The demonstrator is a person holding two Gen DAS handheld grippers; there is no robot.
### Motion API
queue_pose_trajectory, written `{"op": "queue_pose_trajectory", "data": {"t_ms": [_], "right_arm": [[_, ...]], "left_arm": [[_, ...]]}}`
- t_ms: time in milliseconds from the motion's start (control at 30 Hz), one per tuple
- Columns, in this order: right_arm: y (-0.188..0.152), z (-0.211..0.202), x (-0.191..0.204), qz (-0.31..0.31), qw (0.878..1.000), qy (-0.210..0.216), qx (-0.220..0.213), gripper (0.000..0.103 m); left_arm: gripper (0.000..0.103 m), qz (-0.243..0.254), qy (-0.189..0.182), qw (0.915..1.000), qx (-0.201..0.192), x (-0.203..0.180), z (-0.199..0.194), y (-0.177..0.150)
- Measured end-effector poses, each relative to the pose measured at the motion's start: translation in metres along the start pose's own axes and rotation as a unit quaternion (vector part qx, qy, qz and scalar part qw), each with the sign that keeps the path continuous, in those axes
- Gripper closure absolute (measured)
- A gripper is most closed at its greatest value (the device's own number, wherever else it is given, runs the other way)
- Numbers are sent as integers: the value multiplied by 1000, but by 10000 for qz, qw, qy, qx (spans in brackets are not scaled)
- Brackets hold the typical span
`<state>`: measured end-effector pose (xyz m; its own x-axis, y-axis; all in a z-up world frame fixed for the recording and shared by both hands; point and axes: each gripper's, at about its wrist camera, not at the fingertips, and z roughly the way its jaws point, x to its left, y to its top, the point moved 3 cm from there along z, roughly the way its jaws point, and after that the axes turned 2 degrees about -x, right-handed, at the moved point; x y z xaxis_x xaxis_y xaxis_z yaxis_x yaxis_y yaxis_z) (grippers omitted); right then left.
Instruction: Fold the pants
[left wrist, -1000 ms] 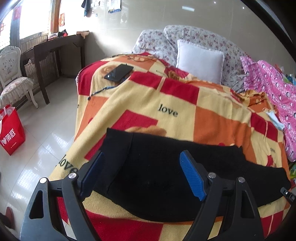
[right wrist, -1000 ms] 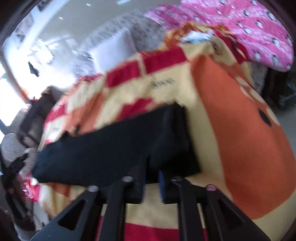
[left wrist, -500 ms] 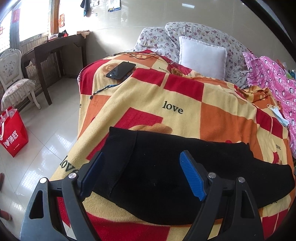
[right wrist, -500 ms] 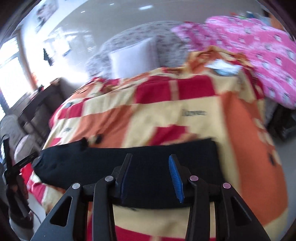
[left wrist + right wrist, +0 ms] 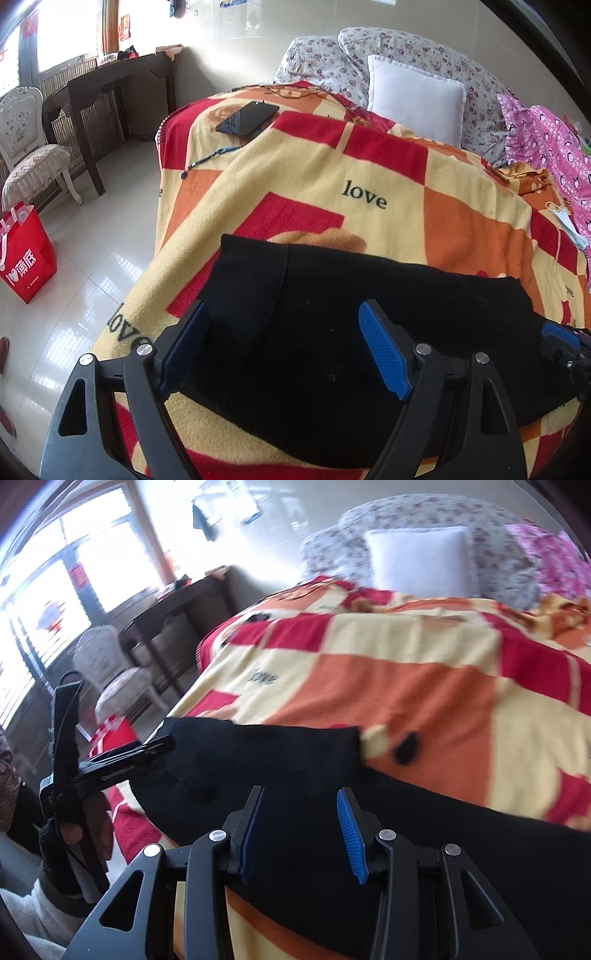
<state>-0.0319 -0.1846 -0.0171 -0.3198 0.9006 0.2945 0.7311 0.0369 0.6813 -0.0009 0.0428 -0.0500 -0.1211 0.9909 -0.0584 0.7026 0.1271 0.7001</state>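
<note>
Black pants (image 5: 369, 332) lie folded in a long band across the front of a red, orange and yellow blanket (image 5: 388, 166) on a bed. My left gripper (image 5: 284, 350) hovers open and wide over their left end, nothing between its blue pads. My right gripper (image 5: 301, 830) stands open above the middle of the pants (image 5: 288, 768), its pads pressing on nothing. In the right wrist view the left gripper (image 5: 110, 760) shows at the left, held by a gloved hand (image 5: 70, 838), its tip at the pants' left end. The right gripper's tip (image 5: 565, 343) peeks in at the right edge of the left wrist view.
A black phone (image 5: 247, 118) and a cord lie on the far left of the blanket. A white pillow (image 5: 413, 99), floral pillows and pink cloth (image 5: 546, 140) are at the back. A face mask (image 5: 569, 221) lies at right. On the floor left: red bag (image 5: 26, 254), chair (image 5: 29, 147), dark desk (image 5: 103, 85).
The right gripper let go of the pants' right end, opened and swung left along them while rolling upright. The left gripper sank slightly toward the pants.
</note>
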Motion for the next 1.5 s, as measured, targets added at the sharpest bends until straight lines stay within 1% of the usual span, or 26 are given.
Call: {"op": "queue_pose_trajectory", "data": {"t_ms": [100,133,233,333,467,567,600,633,700,833,933,1033,1133,1267,1500], "right_arm": [[3,21,7,-91,9998,20,157,62],[4,30,8,-127,9997,-36,211,62],[10,44,3,-196,9994,-250,157,62],[17,57,-5,-118,9995,-262,150,62],[21,58,-5,-152,9993,-286,177,62],[18,47,-3,-95,9995,-242,165,62],[16,40,-1,-96,9996,-210,137,60],[13,31,1,-137,9997,-181,121,55],[7,21,6,-240,9994,-212,130,52],[-9,3,13,-436,9986,-269,138,51],[-21,1,9,-402,9983,-380,208,51],[-30,-5,-3,-253,9984,-469,207,51],[-36,-19,-19,-58,9984,-551,146,51],[-46,-41,-49,183,9961,-857,82,51],[-69,-84,-104,735,9883,-1333,-100,51]], "left_arm": [[20,32,36,10000,66,0,7,-2],[20,40,37,9999,88,0,10,-3],[19,36,24,9999,97,0,14,-3],[17,84,32,9999,90,-2,19,-1],[17,180,38,9998,90,-4,24,4],[17,246,59,9997,72,-5,23,6],[17,284,72,9996,53,-5,21,7],[17,326,79,9994,31,-6,19,8],[17,367,64,9993,11,-8,15,9],[17,421,11,9990,-142,-15,0,13],[17,493,-61,9985,-231,-24,-9,16],[17,627,-204,9974,-290,-39,-19,16],[17,771,-331,9960,-313,-56,-24,15],[17,924,-594,9936,-254,-85,-25,9],[17,1248,-902,9879,-197,-133,-28,-1]]}}
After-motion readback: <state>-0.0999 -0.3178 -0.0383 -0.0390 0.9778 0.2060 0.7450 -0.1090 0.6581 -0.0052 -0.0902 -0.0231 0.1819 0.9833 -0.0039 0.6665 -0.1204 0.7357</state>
